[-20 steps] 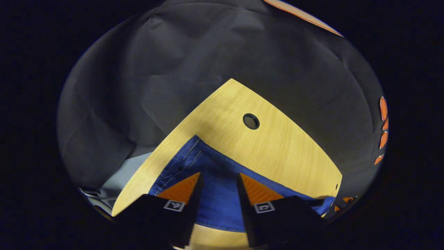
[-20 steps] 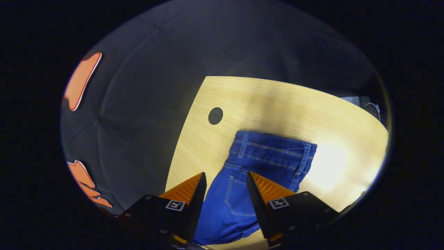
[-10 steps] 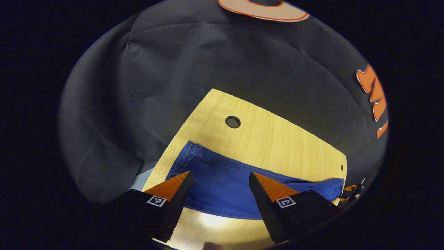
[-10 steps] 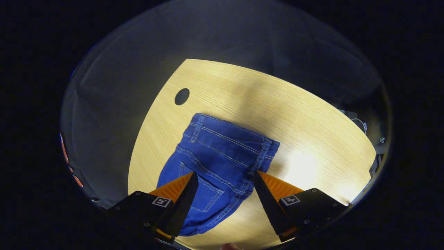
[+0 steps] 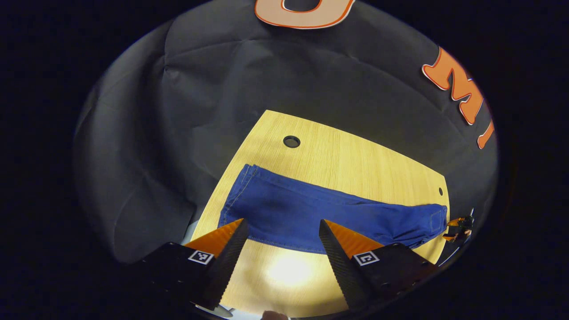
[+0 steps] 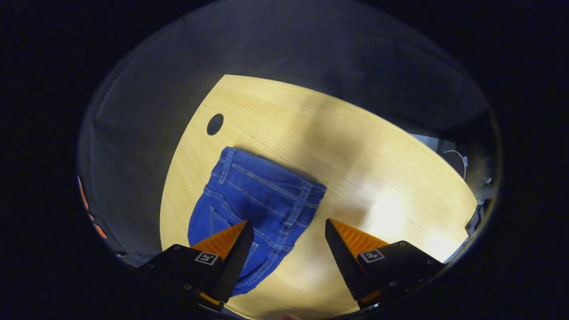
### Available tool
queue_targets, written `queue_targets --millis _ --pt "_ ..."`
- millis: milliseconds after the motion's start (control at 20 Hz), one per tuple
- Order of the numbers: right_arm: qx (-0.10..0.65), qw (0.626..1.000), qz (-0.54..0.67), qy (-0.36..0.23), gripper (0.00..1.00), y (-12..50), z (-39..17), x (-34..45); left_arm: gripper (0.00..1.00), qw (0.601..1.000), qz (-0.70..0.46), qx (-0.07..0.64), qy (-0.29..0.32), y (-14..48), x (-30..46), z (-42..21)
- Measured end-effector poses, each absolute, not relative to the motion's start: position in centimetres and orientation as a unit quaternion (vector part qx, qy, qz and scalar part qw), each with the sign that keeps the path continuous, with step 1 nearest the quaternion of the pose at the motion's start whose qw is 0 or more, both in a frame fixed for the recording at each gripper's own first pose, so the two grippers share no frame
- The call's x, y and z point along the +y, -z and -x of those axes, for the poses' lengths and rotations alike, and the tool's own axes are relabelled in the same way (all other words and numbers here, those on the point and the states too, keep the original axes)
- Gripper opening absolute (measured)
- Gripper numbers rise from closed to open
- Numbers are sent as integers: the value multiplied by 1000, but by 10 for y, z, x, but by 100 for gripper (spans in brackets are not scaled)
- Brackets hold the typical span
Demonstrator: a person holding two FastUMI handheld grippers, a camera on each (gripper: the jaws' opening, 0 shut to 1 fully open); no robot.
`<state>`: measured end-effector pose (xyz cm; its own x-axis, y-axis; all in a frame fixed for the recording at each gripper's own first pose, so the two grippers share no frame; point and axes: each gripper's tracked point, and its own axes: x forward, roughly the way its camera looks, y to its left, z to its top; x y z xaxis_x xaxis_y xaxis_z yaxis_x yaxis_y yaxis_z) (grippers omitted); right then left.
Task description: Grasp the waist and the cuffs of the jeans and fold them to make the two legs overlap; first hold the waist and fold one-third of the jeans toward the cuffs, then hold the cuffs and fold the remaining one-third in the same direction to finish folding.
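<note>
Jeans (image 5: pixel 311 213): blue denim, lying flat on the wooden table (image 5: pixel 355 164) as one long narrow strip, so the two legs appear to be already overlapped lengthwise; the thirds folds are judged not yet begun

Nearest, in the left gripper view, the left gripper (image 5: pixel 280 235) is wide open, holds nothing and sits apart from the cloth, with its fingers framing the near long edge of the leg section. In the right gripper view, the right gripper (image 6: pixel 286 235) is equally wide open and empty, above the waist end (image 6: pixel 266 178) of the garment. One finger overlaps the seat area in the picture; whether it touches cannot be told.

Handling, as a judgement: denim is soft but fairly heavy and thick for cloth. It drapes, does not slip readily and is not fragile. Doubled layers may shift apart if only the top layer is pinched.

Where to take hold: grip the waistband at its two corners, where the stitched band and belt loops are stiffest, catching all layers. For the last fold, grip the cuffs (image 5: pixel 240 186) at the hem corners.

Farther off, a round cable hole (image 5: pixel 291 142) sits in the table beyond the jeans, near the cuff end. The second gripper (image 5: pixel 458 224) shows small at the waist end
</note>
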<state>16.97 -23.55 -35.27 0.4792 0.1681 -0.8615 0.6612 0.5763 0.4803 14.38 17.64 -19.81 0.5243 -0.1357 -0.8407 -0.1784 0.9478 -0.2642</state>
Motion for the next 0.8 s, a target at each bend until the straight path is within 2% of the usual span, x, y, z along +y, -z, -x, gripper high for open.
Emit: queue_targets --millis 200,300,350,400,500,600,750,800 --pt "471 735 -461 159 98 360 -193 -233 99 853 162 495 -25 202 165 -121" --pt "468 742 -453 156 92 365 -197 -232 99 862 135 489 -31 198 165 -111" --pt "470 749 -442 152 77 368 -192 -234 99 865 127 484 -32 194 163 -107" --pt "470 750 -439 156 70 374 -187 -239 99 867 132 479 -32 190 159 -105" --pt "456 747 -463 143 35 365 -194 -233 98 871 159 463 -31 183 151 -100" --pt "427 756 -480 124 21 355 -204 -227 98 868 185 460 -42 188 149 -89" --pt "384 779 -490 79 21 323 -213 -221 98 867 201 453 -42 197 139 -79" --pt "379 780 -493 73 26 315 -213 -219 98 868 204 452 -40 199 137 -77"
